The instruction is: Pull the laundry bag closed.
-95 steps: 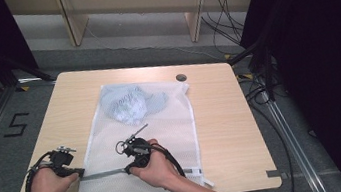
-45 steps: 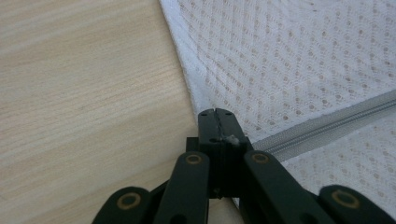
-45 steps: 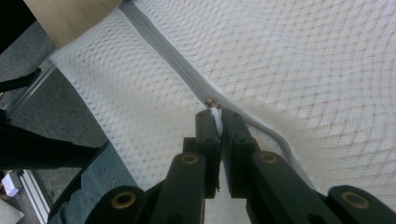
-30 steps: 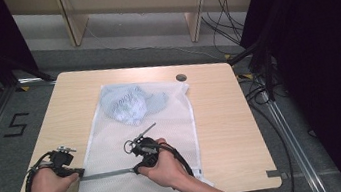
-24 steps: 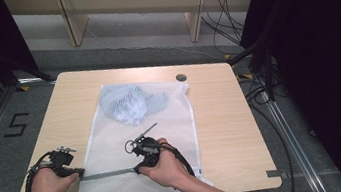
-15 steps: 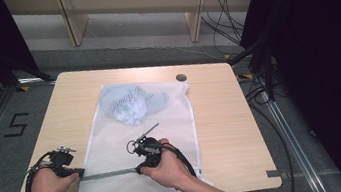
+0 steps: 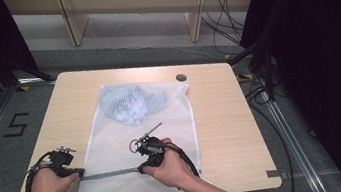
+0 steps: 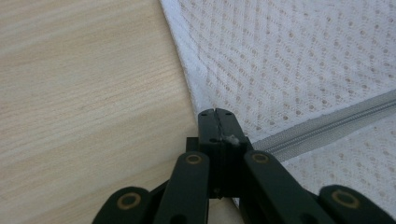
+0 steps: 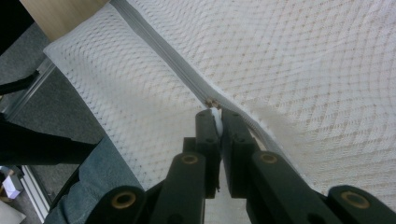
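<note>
Wooden table (image 7: 221,114), mesh bag (image 7: 163,127) flat at centre-near. My left gripper (image 8: 218,128) pinches its left zip end as anchor; right gripper (image 9: 215,122) clamps the zip pull (image 9: 215,115), ready to slide.

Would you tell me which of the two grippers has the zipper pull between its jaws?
The right gripper: it pinches the white pull; the left gripper clamps the bag's edge.

Right gripper (image 9: 215,116) jaws pinching white zipper pull (image 9: 215,113), mesh bag (image 9: 303,60), zipper (image 9: 163,56)
</note>
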`<state>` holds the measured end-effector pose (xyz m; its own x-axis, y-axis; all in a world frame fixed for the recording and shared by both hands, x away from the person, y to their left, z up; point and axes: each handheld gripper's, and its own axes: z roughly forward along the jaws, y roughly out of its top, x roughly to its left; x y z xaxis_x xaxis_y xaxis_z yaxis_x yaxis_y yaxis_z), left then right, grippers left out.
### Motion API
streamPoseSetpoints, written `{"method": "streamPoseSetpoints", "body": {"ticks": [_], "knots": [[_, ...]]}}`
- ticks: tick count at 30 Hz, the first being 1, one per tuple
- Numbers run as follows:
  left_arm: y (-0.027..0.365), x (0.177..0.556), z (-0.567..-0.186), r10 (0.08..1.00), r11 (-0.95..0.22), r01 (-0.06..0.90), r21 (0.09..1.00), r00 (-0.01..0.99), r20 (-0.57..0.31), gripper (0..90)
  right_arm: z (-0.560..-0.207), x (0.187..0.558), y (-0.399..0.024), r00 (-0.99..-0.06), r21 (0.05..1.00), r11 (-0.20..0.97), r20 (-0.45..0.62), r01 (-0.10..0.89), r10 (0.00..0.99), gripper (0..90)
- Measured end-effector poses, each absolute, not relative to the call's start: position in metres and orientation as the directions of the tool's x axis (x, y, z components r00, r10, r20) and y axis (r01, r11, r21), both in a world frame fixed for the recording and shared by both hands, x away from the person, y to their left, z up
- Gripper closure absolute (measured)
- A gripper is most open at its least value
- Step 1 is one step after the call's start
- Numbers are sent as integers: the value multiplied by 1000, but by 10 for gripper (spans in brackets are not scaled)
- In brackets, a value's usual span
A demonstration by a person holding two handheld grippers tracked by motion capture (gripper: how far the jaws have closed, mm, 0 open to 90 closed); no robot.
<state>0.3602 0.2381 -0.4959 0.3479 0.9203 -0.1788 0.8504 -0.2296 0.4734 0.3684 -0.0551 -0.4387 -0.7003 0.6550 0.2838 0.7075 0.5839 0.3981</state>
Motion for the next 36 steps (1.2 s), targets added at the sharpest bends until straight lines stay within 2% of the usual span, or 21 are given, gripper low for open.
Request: {"method": "streamPoseSetpoints", "body": {"ticks": [5,31,33,35,36], "knots": [[239,361,-494,914,-256,857,446,365,-176,897,-439,368,-58,-696,397,579,288,712,658,870],[238,360,-495,916,-253,850,462,365,-169,897,-442,367,-71,-678,381,569,286,729,677,870],[241,362,-494,904,-299,836,461,402,-143,897,-441,366,-73,-672,379,562,304,736,676,870],[241,362,-495,906,-292,836,465,398,-147,897,-441,366,-74,-678,380,569,289,730,676,870],[238,360,-495,917,-247,852,462,359,-172,897,-441,366,-75,-680,379,572,287,727,674,870]]}}
